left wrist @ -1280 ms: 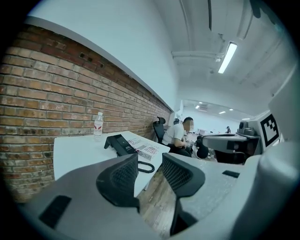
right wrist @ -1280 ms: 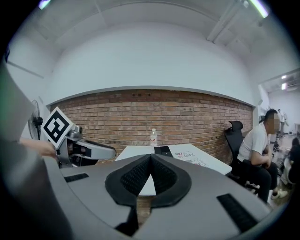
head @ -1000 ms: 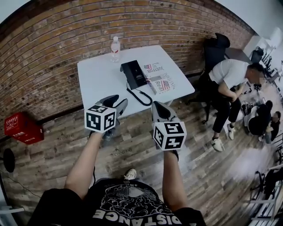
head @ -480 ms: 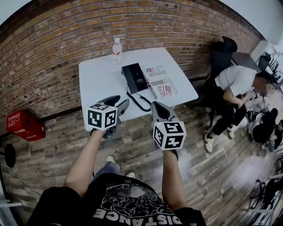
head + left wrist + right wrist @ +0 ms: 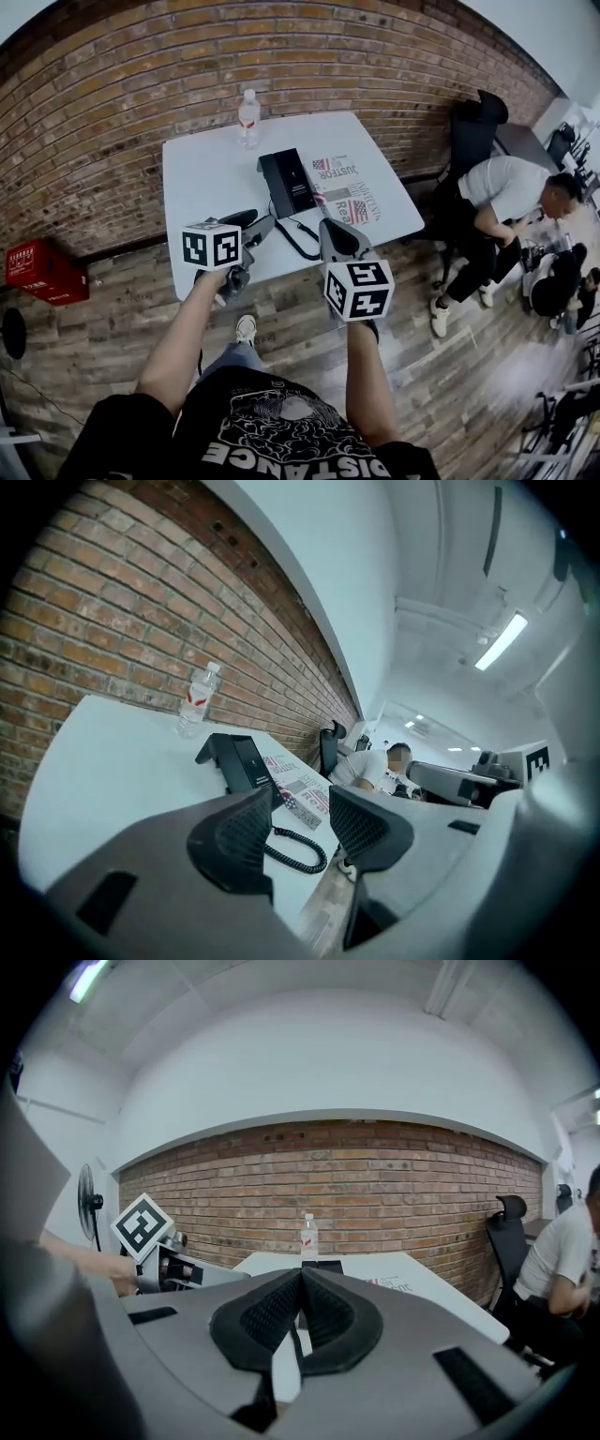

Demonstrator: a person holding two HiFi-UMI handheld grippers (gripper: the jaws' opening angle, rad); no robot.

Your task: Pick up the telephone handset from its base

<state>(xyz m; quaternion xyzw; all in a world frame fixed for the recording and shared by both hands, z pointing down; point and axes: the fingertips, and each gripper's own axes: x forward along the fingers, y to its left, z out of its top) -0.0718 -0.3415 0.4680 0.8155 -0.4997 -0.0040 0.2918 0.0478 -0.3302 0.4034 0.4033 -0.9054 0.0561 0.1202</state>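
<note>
Approach only: telephone handset still cradled on base, around the middle of the table, nothing lifted.
Left gripper over table's near edge, ribbed pads just spread wide, nothing between; right gripper clenched on nothing. 3 steps left, by the look: reach, clamp, lift. Smooth black plastic slabs, coiled springy-looking cord, flat matte white top.

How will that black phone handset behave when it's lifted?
The handset looks like rigid plastic, so probably stiff and light. Its coiled cord lies slack, so it should stretch and trail, maybe tugging the base.
</note>
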